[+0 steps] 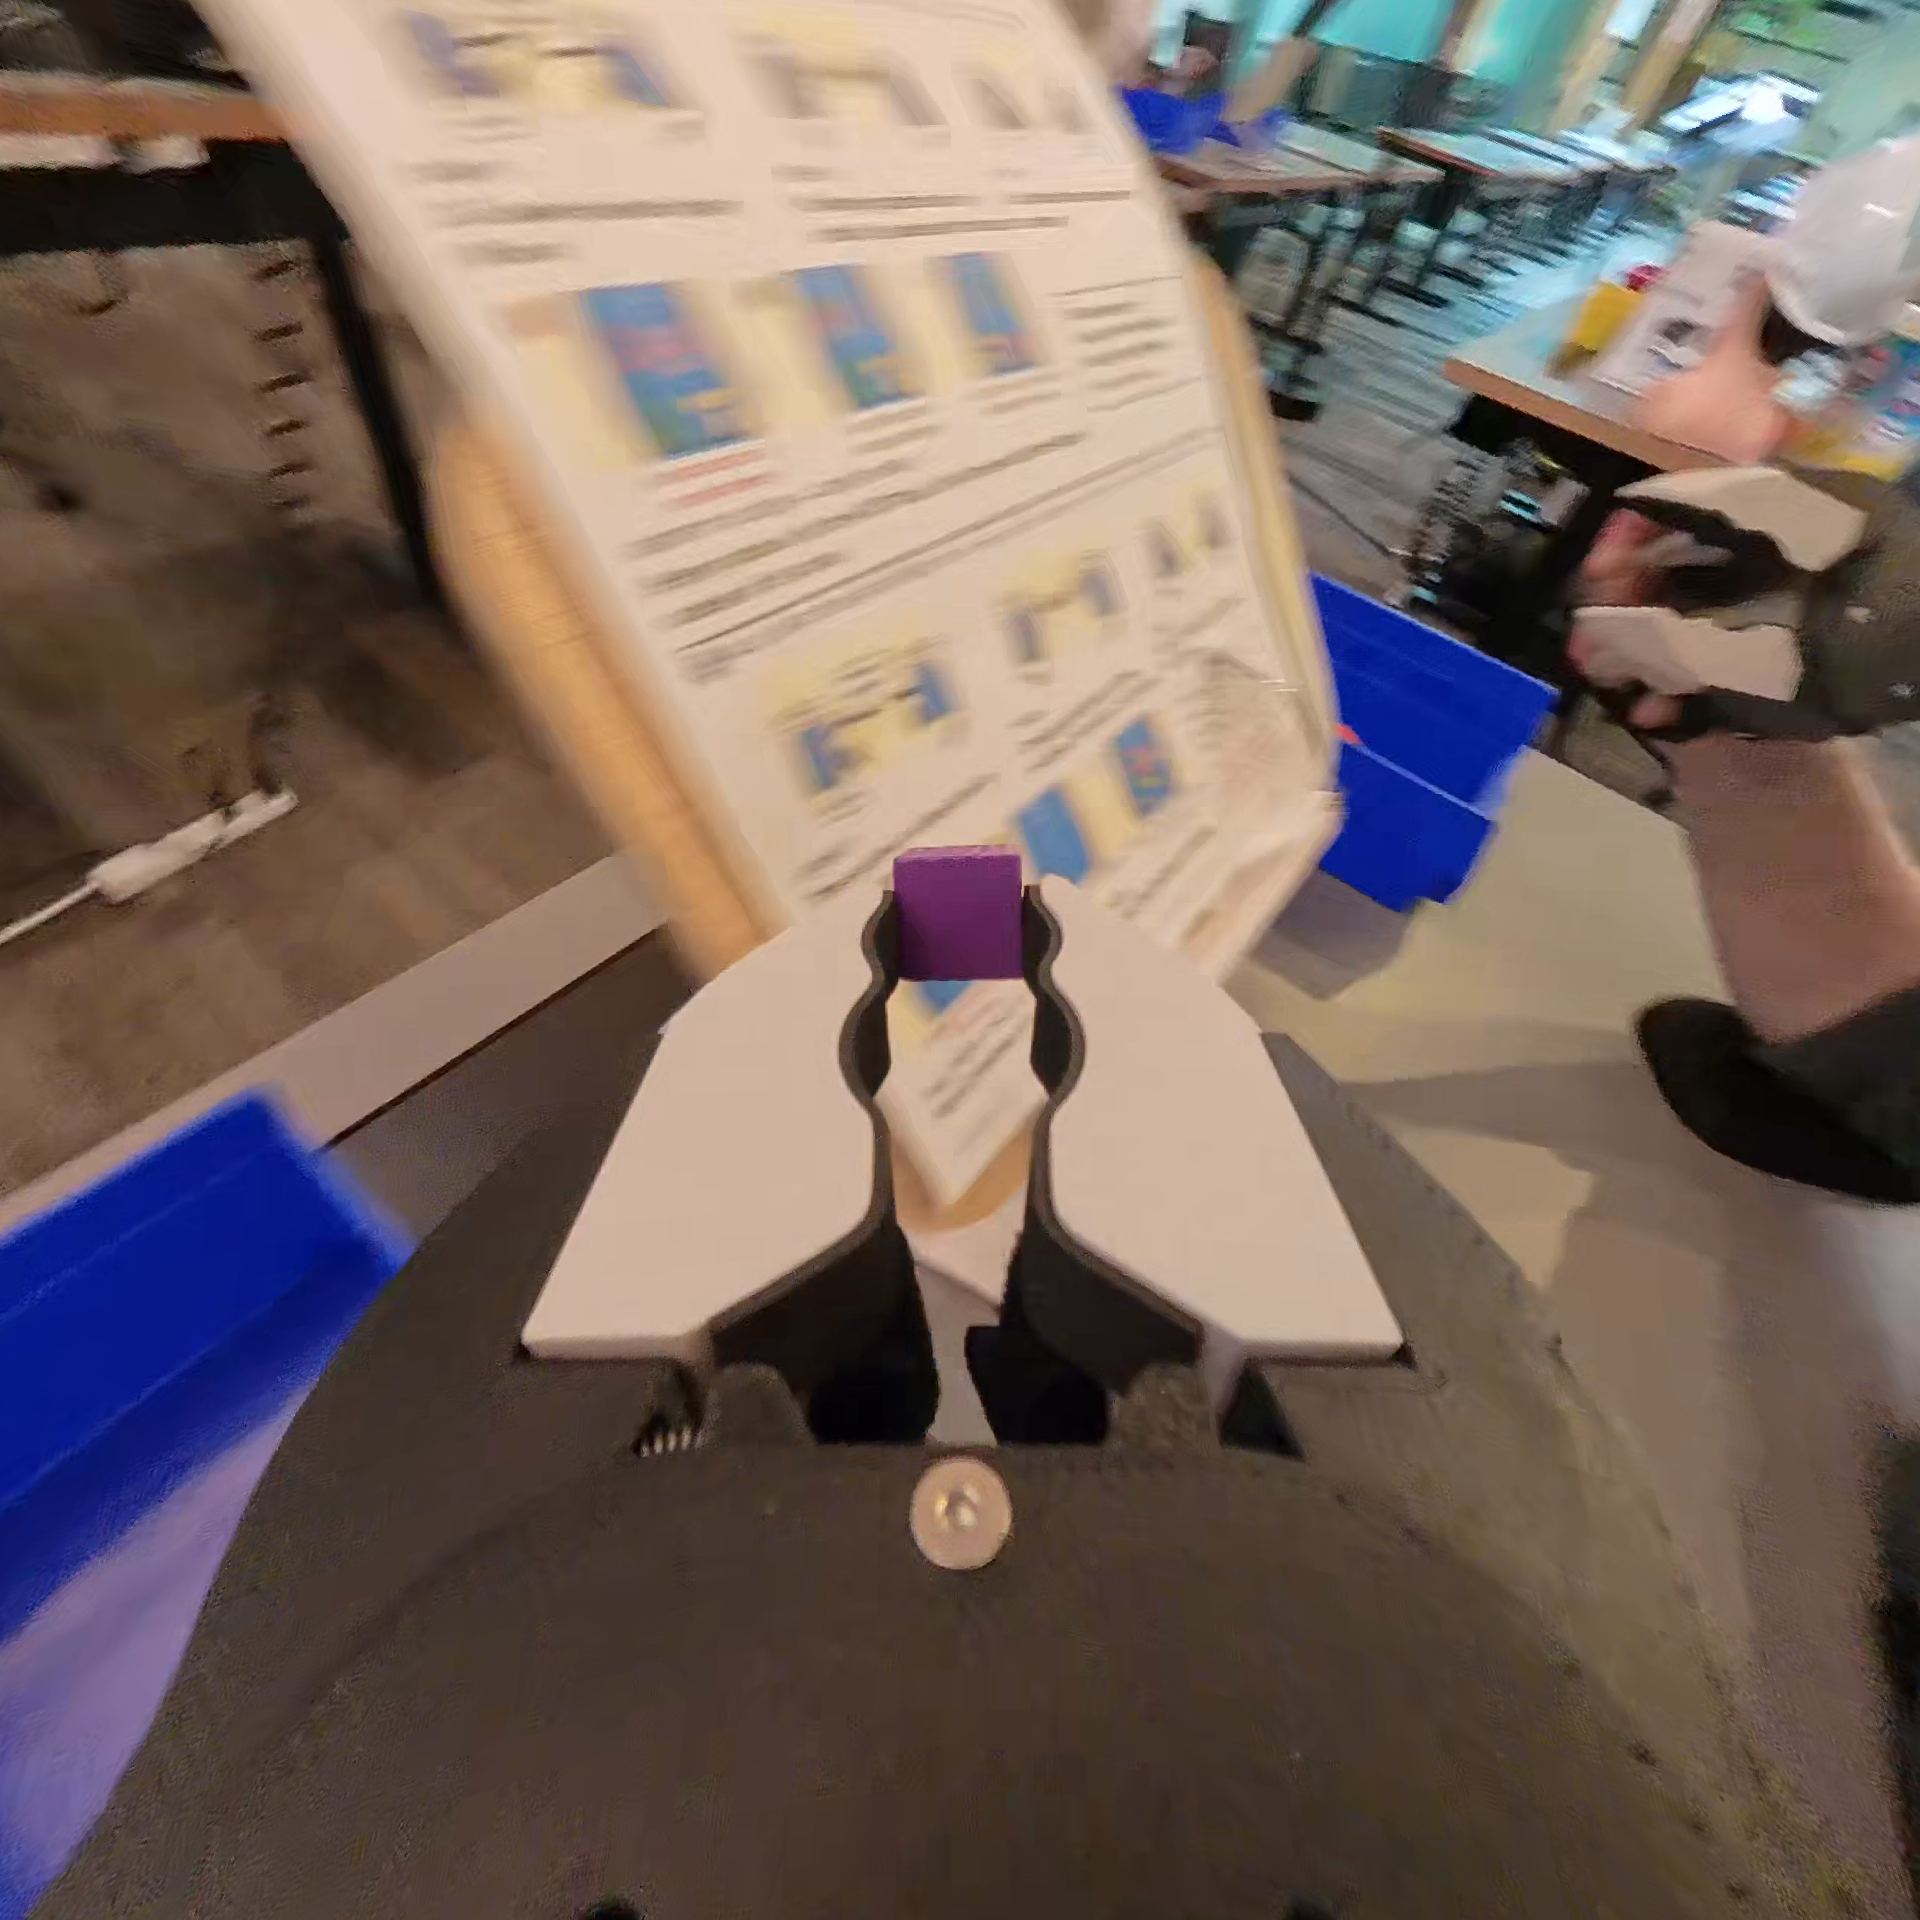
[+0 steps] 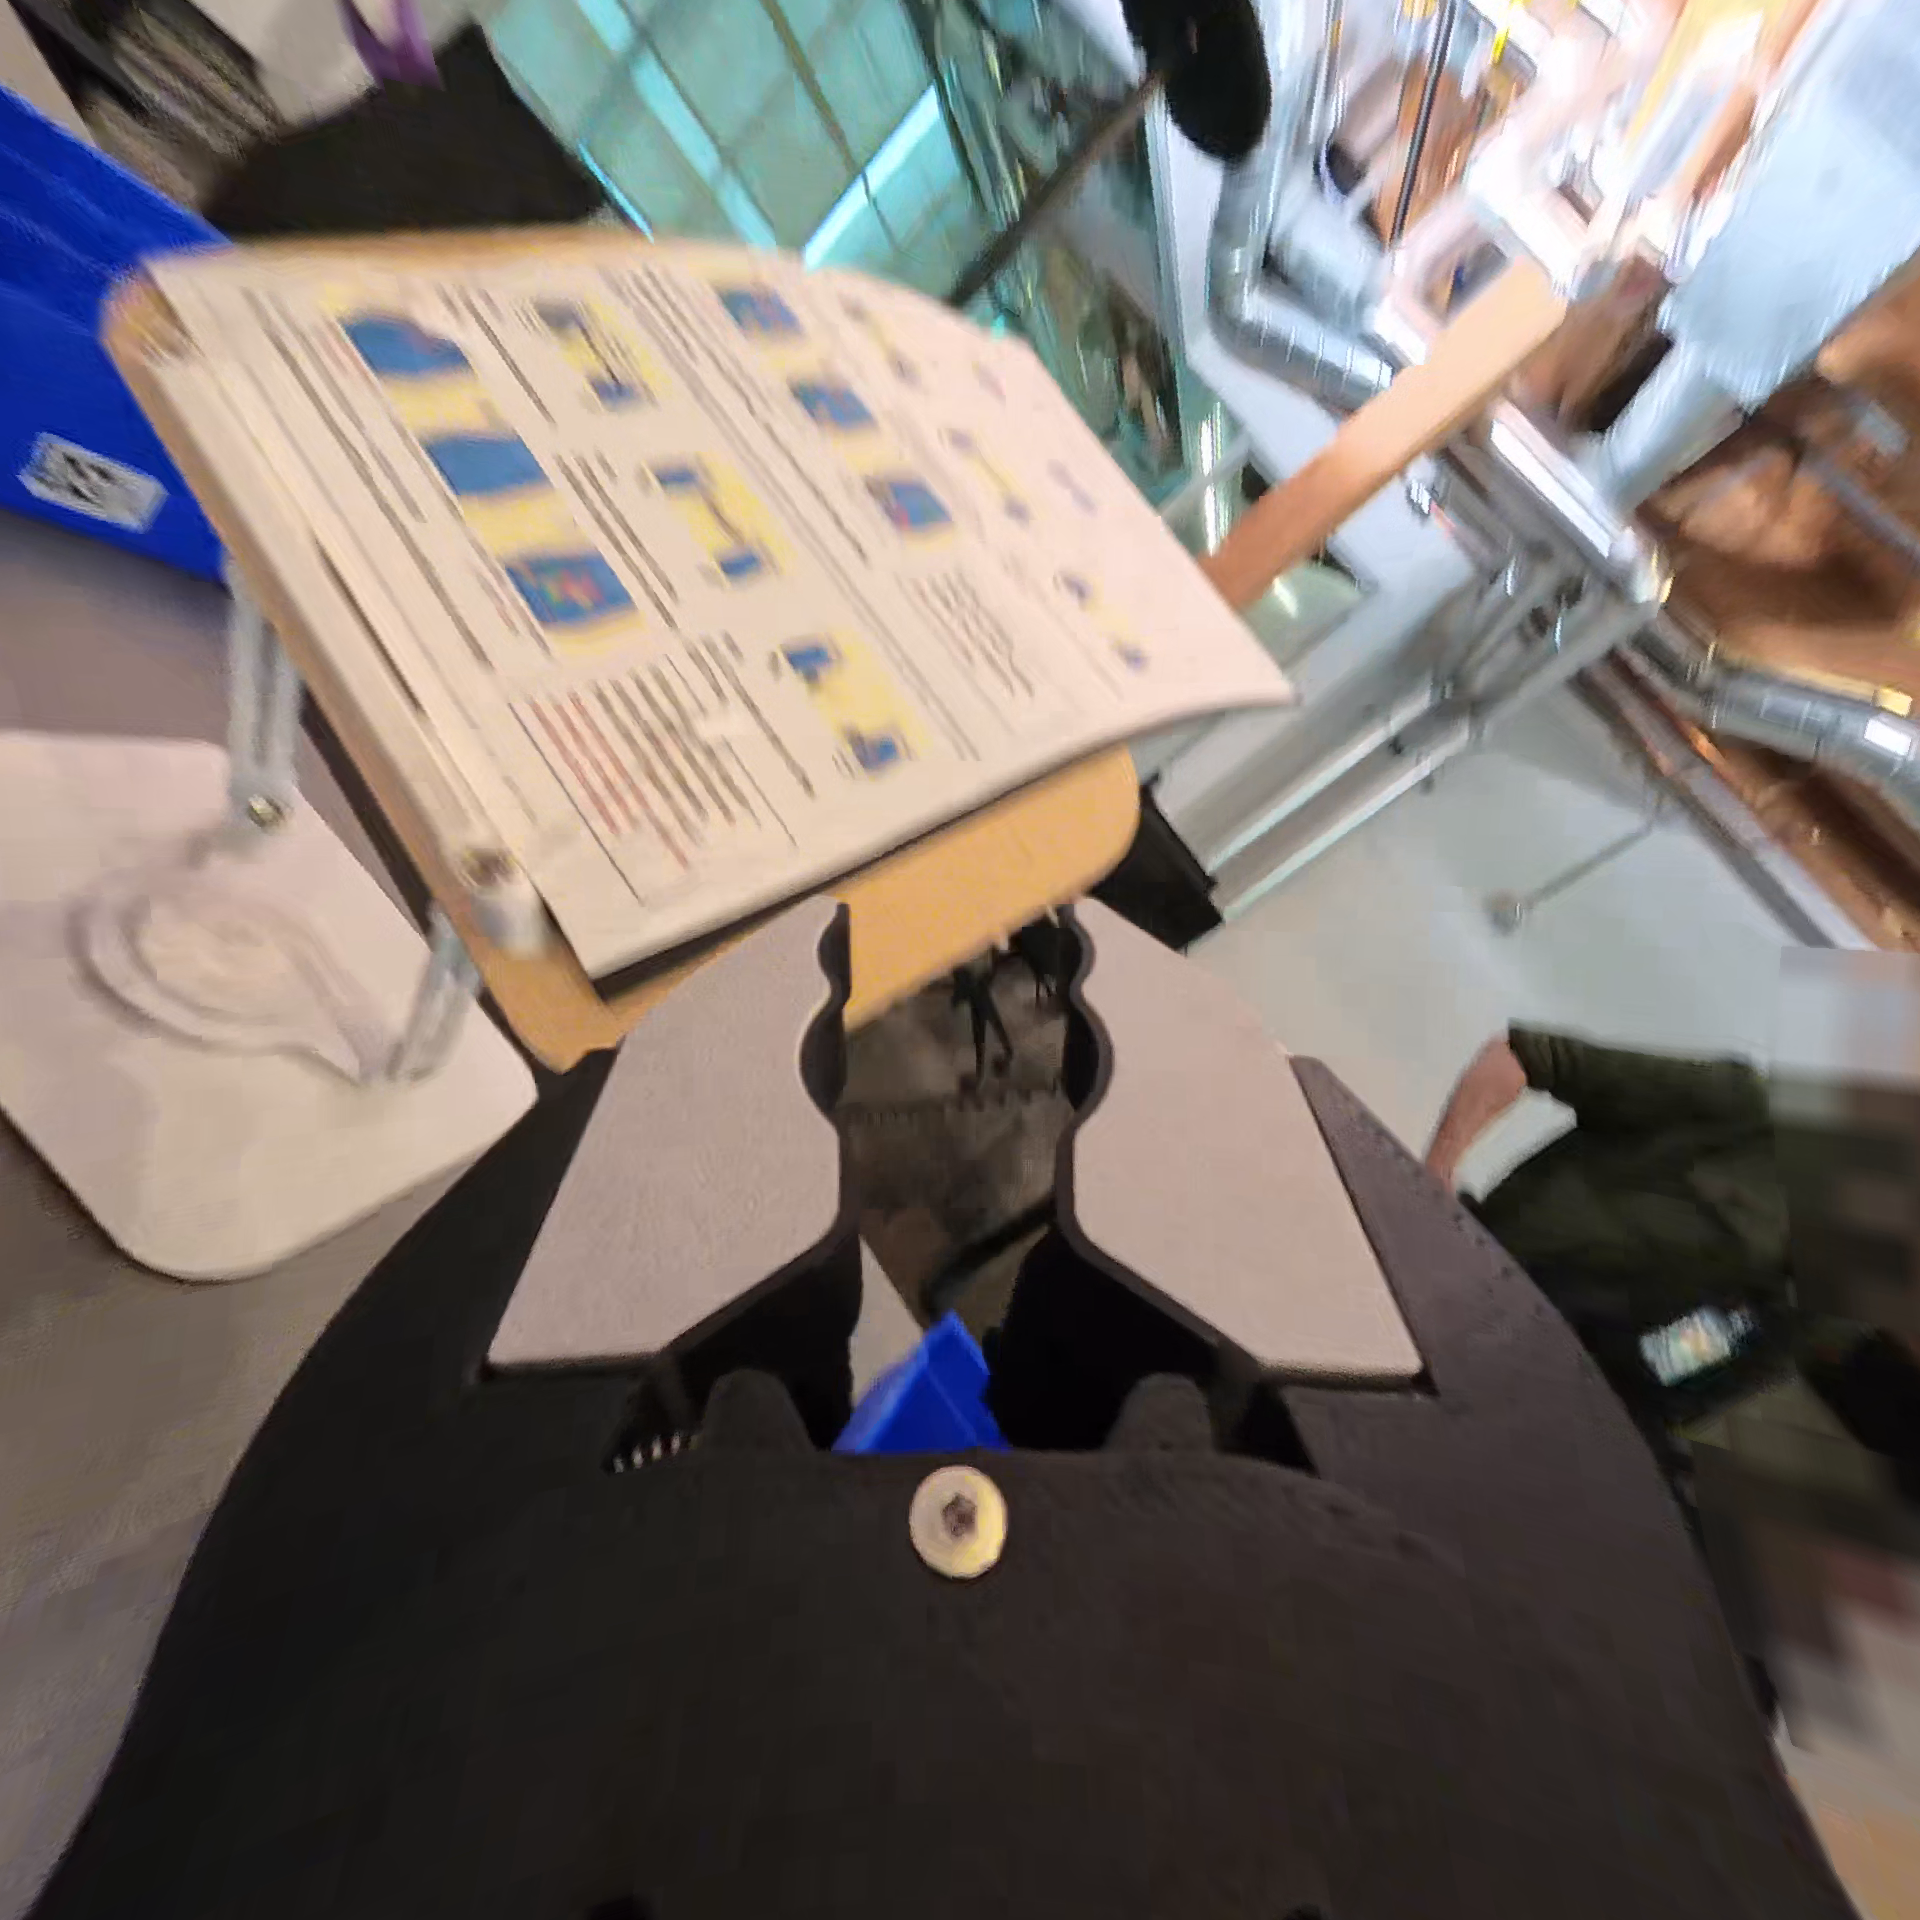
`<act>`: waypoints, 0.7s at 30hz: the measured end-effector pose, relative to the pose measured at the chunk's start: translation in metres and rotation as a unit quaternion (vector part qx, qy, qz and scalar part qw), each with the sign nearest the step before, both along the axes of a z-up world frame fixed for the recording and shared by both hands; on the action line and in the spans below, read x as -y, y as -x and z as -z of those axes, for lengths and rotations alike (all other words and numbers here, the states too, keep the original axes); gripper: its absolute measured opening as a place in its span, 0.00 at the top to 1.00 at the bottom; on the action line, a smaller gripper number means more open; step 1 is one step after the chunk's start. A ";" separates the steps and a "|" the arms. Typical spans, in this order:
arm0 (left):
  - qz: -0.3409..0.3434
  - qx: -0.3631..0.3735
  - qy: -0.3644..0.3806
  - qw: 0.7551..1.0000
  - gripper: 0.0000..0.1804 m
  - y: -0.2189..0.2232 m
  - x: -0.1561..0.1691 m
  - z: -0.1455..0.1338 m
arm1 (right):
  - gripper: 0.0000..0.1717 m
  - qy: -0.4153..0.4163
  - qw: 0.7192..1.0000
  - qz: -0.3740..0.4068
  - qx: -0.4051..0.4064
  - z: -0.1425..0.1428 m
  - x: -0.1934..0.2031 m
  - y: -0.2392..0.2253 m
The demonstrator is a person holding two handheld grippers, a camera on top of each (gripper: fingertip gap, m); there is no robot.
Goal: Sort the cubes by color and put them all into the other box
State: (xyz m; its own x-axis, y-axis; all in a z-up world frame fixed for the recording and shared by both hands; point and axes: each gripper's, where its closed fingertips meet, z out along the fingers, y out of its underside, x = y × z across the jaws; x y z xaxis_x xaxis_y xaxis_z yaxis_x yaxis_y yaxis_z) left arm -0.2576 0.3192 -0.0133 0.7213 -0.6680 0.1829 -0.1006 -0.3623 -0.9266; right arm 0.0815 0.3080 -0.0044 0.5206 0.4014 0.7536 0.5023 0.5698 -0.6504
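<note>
my left gripper (image 1: 958, 920) is clamped on a purple cube (image 1: 956, 914), both pads pressing its sides at the fingertips, held up ahead of a sheet on a stand (image 1: 831, 468). blue boxes sit low to its left (image 1: 156, 1299) and ahead to its right (image 1: 1423, 748). my right gripper (image 2: 956, 977) stands apart and bare, its fingers (image 2: 727, 1091) just below the stand's board (image 2: 935, 904).

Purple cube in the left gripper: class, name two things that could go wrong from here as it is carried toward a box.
1. The purple cube sits only at the very tips of the left gripper, sticking out past them; a jolt might twist it loose.
2. The tilted instruction board stands close in front, and the blurred view suggests fast motion, so the cube could clip it before reaching the blue box.
</note>
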 end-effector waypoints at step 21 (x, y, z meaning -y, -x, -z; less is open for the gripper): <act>0.322 0.218 0.097 0.916 0.88 -0.277 0.101 0.019 | 0.86 -0.087 0.990 -0.108 0.030 0.019 0.074 0.091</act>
State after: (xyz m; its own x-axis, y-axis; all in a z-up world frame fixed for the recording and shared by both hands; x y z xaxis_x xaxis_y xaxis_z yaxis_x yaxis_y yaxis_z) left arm 0.0192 0.2185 -0.0326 0.0196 -0.8536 0.5205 0.0122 -0.5204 -0.8538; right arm -0.0092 0.2342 -0.0230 0.3887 0.3603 0.8480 0.3908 0.7690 -0.5058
